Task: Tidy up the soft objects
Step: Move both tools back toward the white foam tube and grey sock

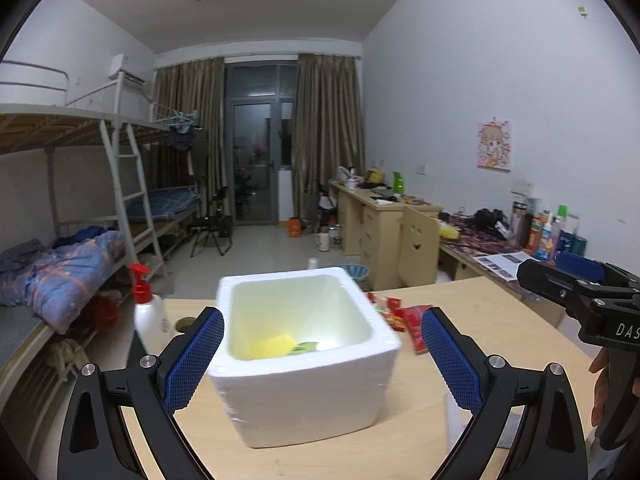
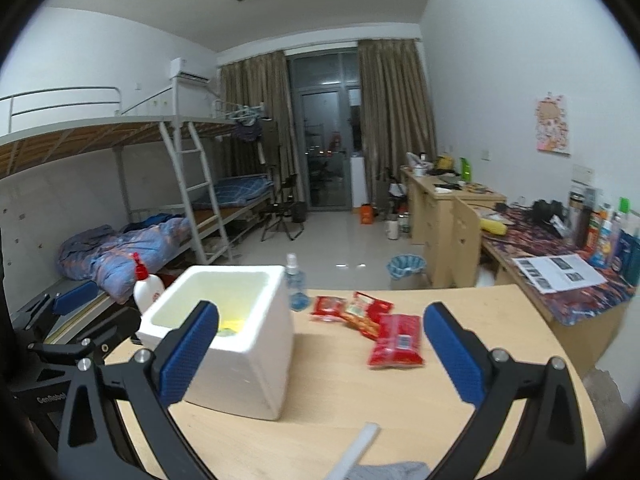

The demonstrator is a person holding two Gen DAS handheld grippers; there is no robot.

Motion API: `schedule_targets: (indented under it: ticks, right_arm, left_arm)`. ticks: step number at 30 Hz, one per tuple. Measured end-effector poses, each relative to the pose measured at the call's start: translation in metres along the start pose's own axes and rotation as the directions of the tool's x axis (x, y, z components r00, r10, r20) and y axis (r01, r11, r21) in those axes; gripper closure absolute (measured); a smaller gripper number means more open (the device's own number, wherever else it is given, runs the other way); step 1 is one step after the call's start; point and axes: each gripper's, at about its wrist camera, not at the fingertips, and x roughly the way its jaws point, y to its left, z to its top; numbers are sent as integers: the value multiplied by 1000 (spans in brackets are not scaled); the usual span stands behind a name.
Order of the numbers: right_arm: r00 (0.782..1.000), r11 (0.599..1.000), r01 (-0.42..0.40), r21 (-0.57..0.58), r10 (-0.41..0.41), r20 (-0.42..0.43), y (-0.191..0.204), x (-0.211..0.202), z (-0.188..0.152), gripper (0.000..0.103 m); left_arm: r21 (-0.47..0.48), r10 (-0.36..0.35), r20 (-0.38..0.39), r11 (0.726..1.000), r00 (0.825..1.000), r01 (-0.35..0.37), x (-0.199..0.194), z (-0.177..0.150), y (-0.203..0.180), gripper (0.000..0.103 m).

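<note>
A white square foam box (image 1: 304,356) and red snack packets (image 2: 396,340) sit on a pale wooden table (image 2: 460,420) in a bunk-bed (image 2: 120,148) dormitory; the left gripper (image 1: 322,360) and right gripper (image 2: 320,354) both gape wide, holding nothing.

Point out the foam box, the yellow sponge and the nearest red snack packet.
foam box (image 1: 304,392), left wrist view, front wall.
yellow sponge (image 1: 272,346), left wrist view, top face.
nearest red snack packet (image 2: 397,341), right wrist view, centre.

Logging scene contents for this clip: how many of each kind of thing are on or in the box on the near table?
Red snack packets: 3
Foam box: 1
Yellow sponge: 1
Bottles: 2
Total: 7
</note>
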Motion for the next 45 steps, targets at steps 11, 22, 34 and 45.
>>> schedule_targets:
  ticks: [11, 22, 34, 45]
  right_arm:
    - [998, 998, 57, -5, -57, 10, -11, -20, -16, 0]
    - [998, 998, 61, -17, -61, 15, -16, -32, -34, 0]
    - [999, 999, 40, 26, -40, 10, -31, -37, -64, 0]
    - [998, 999, 40, 6, -40, -46, -27, -39, -97, 0]
  left_arm:
    - [19, -78, 3, 997, 997, 78, -4, -4, -27, 4]
    - [-21, -111, 17, 994, 994, 111, -12, -24, -33, 4]
    - [-42, -116, 30, 992, 993, 118, -18, -54, -36, 4]
    - [-74, -145, -35, 987, 989, 142, -17, -85, -42, 4]
